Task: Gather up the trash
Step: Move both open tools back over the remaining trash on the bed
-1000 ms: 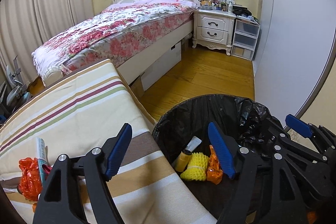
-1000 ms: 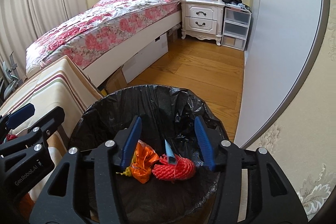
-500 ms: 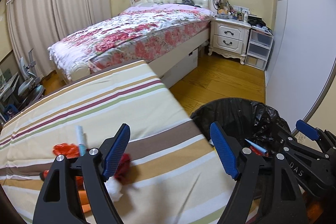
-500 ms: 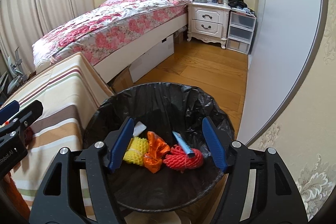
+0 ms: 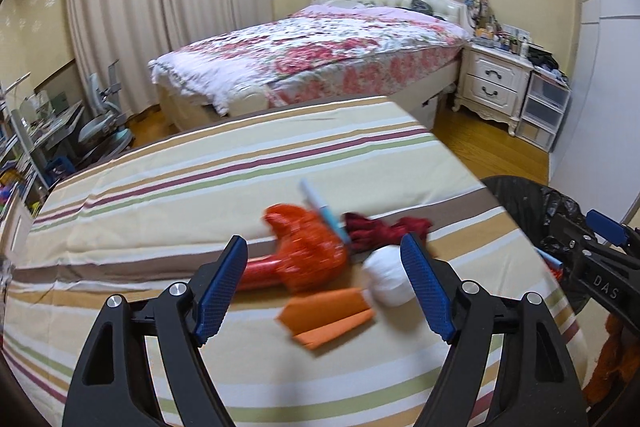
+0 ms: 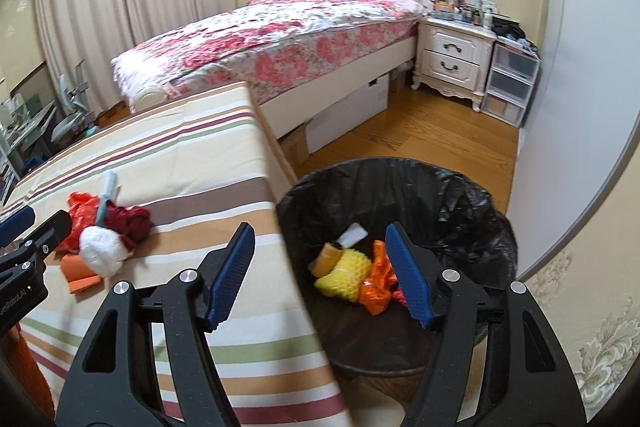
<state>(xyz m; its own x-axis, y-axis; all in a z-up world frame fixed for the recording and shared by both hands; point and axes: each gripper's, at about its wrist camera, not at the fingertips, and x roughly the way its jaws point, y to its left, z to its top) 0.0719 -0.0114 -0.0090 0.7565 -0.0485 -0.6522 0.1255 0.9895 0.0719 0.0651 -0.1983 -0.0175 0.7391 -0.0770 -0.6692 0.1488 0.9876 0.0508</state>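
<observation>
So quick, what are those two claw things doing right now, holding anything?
Left gripper: open, holding nothing.
Right gripper: jaws have just been opening, nothing between them.

A: How does the left gripper [image 5: 322,285] stand?

B: Tilted downward, its two black arms spread into a wide V, the blue pads facing each other with a broad gap. Nothing is pinched between them.

A: And the right gripper [image 6: 322,273]?

B: Also pitched downward, blue pads apart. Its jaws have just been opening, and nothing is between the pads.

A: Do the two see each other?

B: Yes. The right one shows at the right edge of the left wrist view, the left one at the left edge of the right wrist view. They are side by side, not touching.
</observation>
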